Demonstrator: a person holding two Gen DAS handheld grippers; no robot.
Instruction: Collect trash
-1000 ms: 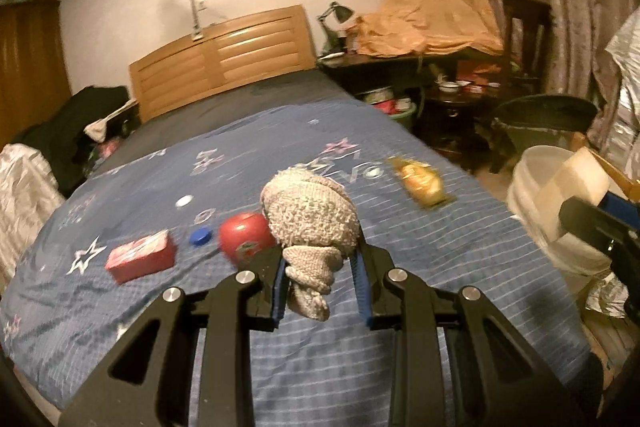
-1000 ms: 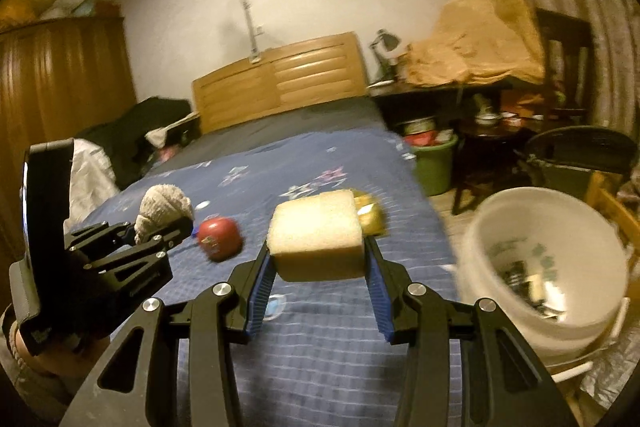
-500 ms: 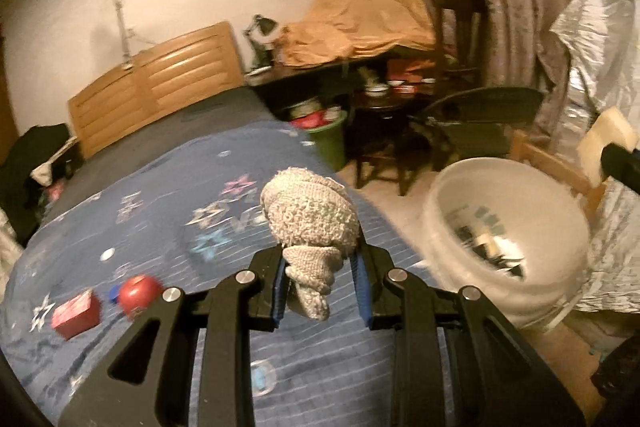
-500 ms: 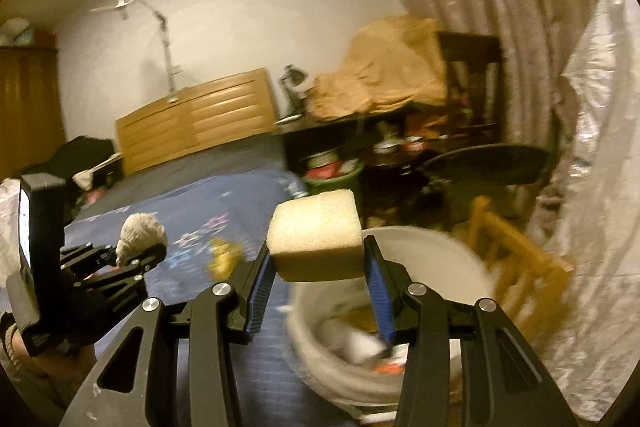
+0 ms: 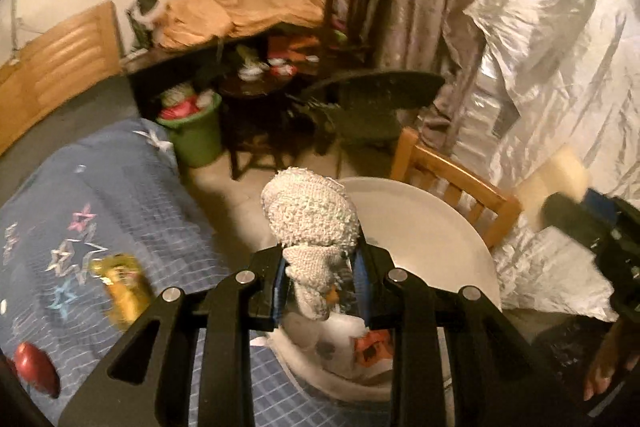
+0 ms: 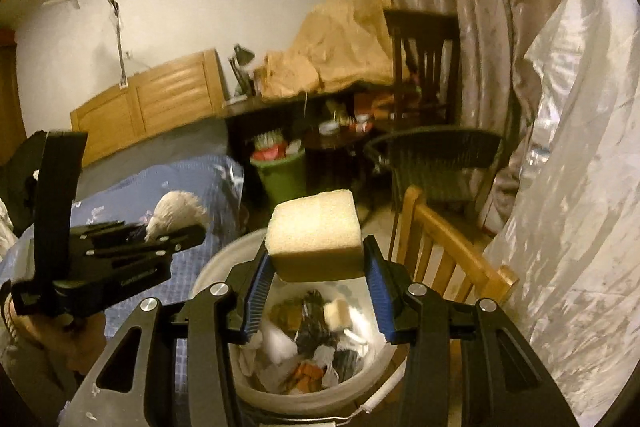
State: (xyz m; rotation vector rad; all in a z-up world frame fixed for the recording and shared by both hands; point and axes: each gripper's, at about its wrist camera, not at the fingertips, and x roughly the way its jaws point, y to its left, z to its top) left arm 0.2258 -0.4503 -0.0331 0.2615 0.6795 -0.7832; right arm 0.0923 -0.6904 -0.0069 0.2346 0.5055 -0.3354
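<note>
Bucket (image 6: 218, 267) is right under both grippers here, already full of rags and scraps. The right gripper (image 6: 316, 267) has its jaws partway apart, clamped on a sponge (image 6: 314, 239) that sits above the bucket mouth. The left gripper (image 5: 320, 281) is squeezed down about as tight as it goes on the tail of a knitted rag (image 5: 310, 215), and the balled end sticks up past the fingertips, over the near rim.

What could go wrong: the rag hangs close to the bucket edge on the bed (image 5: 100, 187) side, so if it's let go from there it might catch the rim and flop onto the blanket or floor. Knit stuff also likes to snag on the pads, so it may cling instead of dropping. The sponge is light and springy, so it could bounce off the heap inside and hop out, since the pile looks fairly high. Hard to say how deep the bucket really is with the fisheye warp, though.

Orientation: the rag's long axis runs along the fingers, narrow tail between the jaws, fat end pointing forward and up. The sponge is a squat block, long side across the jaws, broad face tilted toward the camera.

A yellow wrapper (image 5: 122, 283) and a red ball (image 5: 36, 373) are on the bed, not yet collected.
</note>
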